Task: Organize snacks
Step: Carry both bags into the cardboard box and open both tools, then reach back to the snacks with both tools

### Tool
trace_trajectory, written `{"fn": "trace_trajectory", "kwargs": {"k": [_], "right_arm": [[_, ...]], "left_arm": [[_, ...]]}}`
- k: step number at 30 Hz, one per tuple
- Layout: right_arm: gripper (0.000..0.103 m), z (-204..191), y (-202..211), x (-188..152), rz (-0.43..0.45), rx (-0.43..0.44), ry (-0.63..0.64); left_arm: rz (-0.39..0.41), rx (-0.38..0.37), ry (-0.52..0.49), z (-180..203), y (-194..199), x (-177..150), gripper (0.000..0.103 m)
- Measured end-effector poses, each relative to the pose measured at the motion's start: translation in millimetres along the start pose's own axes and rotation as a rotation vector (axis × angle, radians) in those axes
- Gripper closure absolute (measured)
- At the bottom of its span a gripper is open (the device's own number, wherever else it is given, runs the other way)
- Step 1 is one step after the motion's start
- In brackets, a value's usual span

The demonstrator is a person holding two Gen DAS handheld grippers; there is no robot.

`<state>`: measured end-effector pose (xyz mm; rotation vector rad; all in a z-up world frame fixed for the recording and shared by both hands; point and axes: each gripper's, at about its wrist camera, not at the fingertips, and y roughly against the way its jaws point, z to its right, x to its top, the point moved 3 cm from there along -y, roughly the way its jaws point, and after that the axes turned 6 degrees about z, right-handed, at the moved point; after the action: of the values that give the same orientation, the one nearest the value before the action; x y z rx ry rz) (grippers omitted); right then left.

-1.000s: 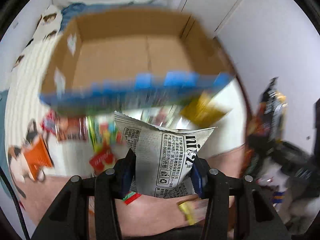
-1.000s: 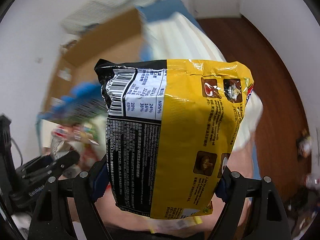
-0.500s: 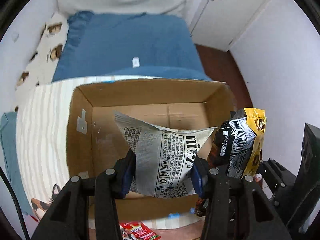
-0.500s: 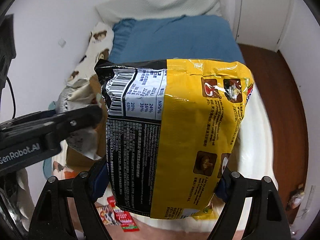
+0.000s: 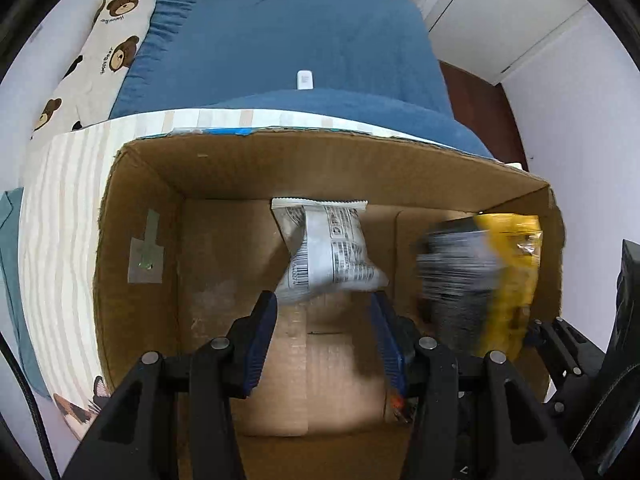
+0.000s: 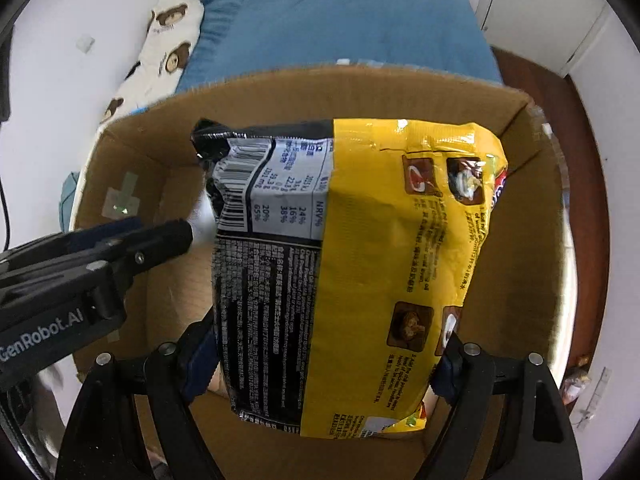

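Blue bedding [image 5: 288, 36] fills the far part of the room, with a bear-print pillow [image 5: 100, 52] at its far left and a striped sheet [image 5: 60, 216] spread nearer. On that sheet stands an open cardboard box [image 5: 140, 208], its brown floor bare apart from a taped seam.

Over the near middle of the box, the left gripper [image 5: 324, 320] has its blue-padded fingers spread wide apart. A white-and-grey snack packet [image 5: 328, 248] sits just beyond them, inside the box near the far wall; its lower corners lie close to both pads, but whether they touch cannot be told.

At the right side of the box, the right gripper [image 6: 320, 356] is clamped on a large yellow-and-black snack bag [image 6: 360, 272], one finger at each side of its lower part. That bag is upright and hangs within the box opening, showing a barcode and nutrition panel on its black left half. From the left camera it appears blurred against the right wall [image 5: 552, 240].
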<state>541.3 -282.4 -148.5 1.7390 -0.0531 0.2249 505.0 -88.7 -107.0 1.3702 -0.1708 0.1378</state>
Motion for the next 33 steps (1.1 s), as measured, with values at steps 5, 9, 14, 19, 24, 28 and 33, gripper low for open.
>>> {"fn": "trace_trajectory", "kwargs": {"k": [5, 9, 14, 19, 24, 28, 33], "right_arm": [[0.005, 4.9, 1.9, 3.6, 0.006, -0.037, 0.006], [0.004, 6.5, 15.1, -4.4, 0.01, -0.041, 0.014], [0.004, 11.9, 30.8, -8.9, 0.033, -0.061, 0.008], [0.004, 18.1, 50.9, -24.4, 0.079, -0.065, -0.013], [0.004, 11.7, 75.6, -39.5, 0.156, -0.091, 0.009], [0.004, 9.4, 104.6, -56.5, 0.227, -0.1, 0.017], [0.004, 5.9, 137.7, -78.7, 0.312, -0.113, 0.017]], "left_arm": [[0.006, 0.006, -0.017, -9.9, -21.0, 2.9, 0.027], [0.03, 0.017, -0.018, -13.3, -20.2, -2.0, 0.007], [0.085, 0.053, -0.035, -17.3, -12.9, -11.9, 0.006], [0.17, 0.084, -0.048, -17.9, 12.6, -29.6, 0.006], [0.247, 0.095, -0.066, -11.7, 40.3, -50.9, 0.006], [0.316, 0.094, -0.082, -4.8, 68.6, -74.1, 0.006], [0.385, 0.101, -0.096, -0.5, 97.8, -103.2, 0.006]]}}
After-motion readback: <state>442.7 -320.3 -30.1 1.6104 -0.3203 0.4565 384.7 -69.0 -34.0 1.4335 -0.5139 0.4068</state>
